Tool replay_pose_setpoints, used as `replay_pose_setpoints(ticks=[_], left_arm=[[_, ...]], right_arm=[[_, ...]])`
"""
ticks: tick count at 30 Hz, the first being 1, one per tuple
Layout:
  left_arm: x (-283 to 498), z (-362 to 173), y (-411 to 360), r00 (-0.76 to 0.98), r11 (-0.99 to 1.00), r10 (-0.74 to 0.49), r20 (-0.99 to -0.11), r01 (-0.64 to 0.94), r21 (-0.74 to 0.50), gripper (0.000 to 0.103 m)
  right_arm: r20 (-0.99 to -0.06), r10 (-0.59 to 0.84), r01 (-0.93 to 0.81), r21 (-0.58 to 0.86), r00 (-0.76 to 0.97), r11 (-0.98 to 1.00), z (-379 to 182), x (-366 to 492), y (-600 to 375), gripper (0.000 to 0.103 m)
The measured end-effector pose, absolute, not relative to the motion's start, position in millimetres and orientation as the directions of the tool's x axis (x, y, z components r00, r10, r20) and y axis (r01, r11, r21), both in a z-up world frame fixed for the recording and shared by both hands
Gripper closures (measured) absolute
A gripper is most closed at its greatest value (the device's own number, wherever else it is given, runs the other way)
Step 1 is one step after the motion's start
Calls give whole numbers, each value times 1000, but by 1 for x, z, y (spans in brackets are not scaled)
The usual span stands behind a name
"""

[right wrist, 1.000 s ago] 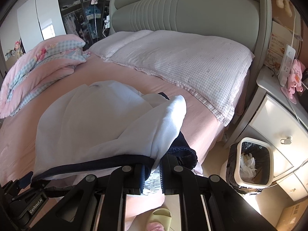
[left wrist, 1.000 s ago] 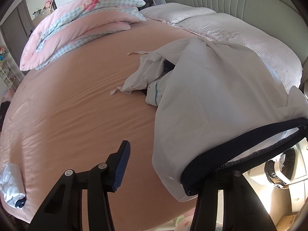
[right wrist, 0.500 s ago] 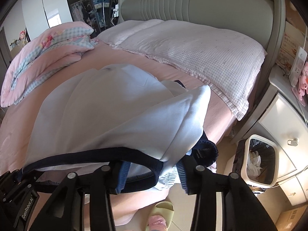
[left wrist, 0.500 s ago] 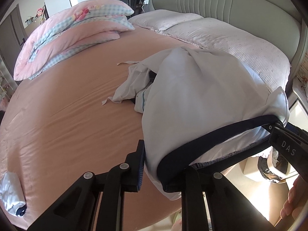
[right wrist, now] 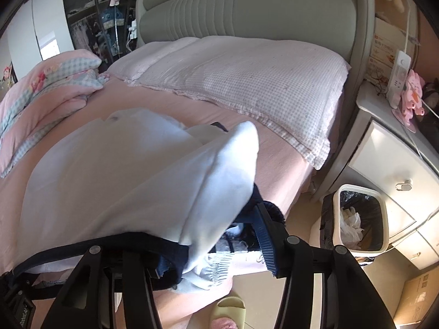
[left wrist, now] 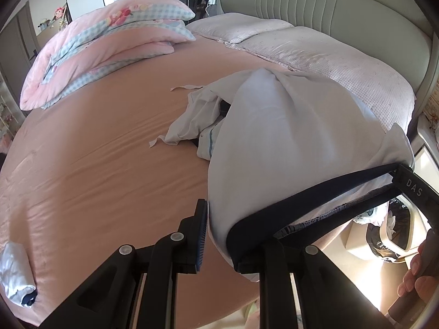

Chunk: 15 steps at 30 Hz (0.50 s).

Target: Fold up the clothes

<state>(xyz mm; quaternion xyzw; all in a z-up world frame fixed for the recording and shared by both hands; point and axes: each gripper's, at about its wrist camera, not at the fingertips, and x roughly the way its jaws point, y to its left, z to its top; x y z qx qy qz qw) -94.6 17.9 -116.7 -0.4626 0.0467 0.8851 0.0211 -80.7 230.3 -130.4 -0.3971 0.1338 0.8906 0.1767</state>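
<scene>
A white garment (left wrist: 288,137) with a navy hem (left wrist: 301,200) lies bunched on the pink bed sheet (left wrist: 96,164), its hem lifted off the bed's near edge. My left gripper (left wrist: 219,227) is shut on the hem's left end, with white cloth filling the narrow gap. In the right wrist view the same garment (right wrist: 123,178) drapes over the left finger of my right gripper (right wrist: 211,241). Its jaws are opening; the blue pad of the right finger (right wrist: 264,244) stands clear of the cloth, which hangs loose between them. The right gripper's body (left wrist: 411,189) also shows in the left wrist view.
More crumpled white clothes (left wrist: 197,115) lie behind the garment. A folded pink quilt (left wrist: 104,44) and pillows (left wrist: 329,54) fill the far side. A small folded piece (left wrist: 13,271) sits near left. A bin (right wrist: 359,219) and nightstand (right wrist: 397,159) stand right; a slippered foot (right wrist: 227,309) below.
My left jaws came together on the navy hem, having stood wide apart. My right jaws, earlier shut on the hem, have parted and no longer pinch the cloth.
</scene>
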Motion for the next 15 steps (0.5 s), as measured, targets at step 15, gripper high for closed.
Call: replay_pose_setpoints(ticks=[15], left_arm=[[-87,-120,22,-626,-996,46,-779,-89,13,86]], right_arm=[[-725,72,-347,238,-685,-907,-131,-79,235,85]])
